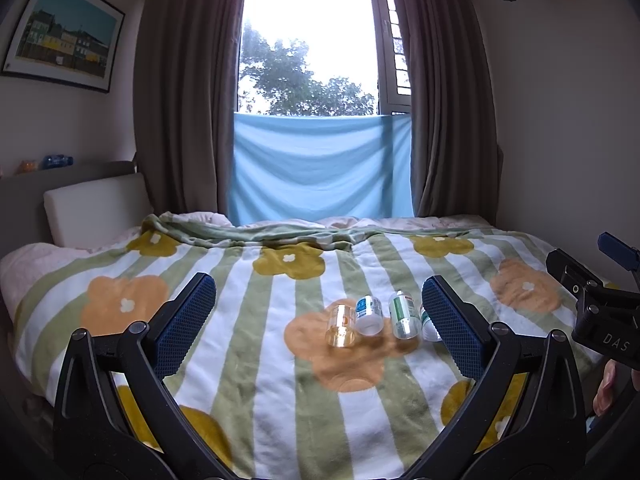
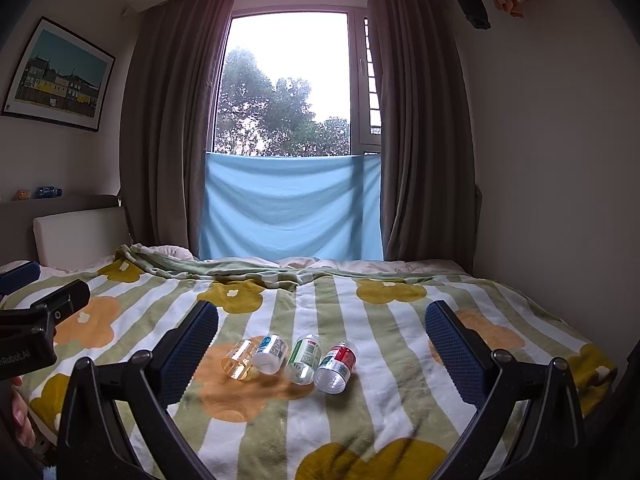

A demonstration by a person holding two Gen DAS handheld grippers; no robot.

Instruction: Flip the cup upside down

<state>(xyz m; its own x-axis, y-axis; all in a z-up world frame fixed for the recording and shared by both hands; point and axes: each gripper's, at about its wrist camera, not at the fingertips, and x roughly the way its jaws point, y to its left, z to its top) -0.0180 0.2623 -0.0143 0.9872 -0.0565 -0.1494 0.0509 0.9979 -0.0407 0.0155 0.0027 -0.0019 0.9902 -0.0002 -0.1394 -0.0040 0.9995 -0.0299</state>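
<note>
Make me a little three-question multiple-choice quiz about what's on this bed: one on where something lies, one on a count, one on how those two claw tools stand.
1. Which cup lies at the left end of the row?
A. the amber cup
B. the red-labelled cup
C. the green-labelled cup

2. How many cups lie on the blanket?
A. two
B. four
C. six

3. How do the two grippers stand?
A. both shut on cups
B. one open, one shut
C. both open, holding nothing

Answers:
1. A: the amber cup sits leftmost, then the blue-labelled cup, the green-labelled cup and the red-labelled cup.
2. B: four lie side by side on the blanket.
3. C: the left gripper and right gripper show wide-apart fingers short of the cups.
</note>
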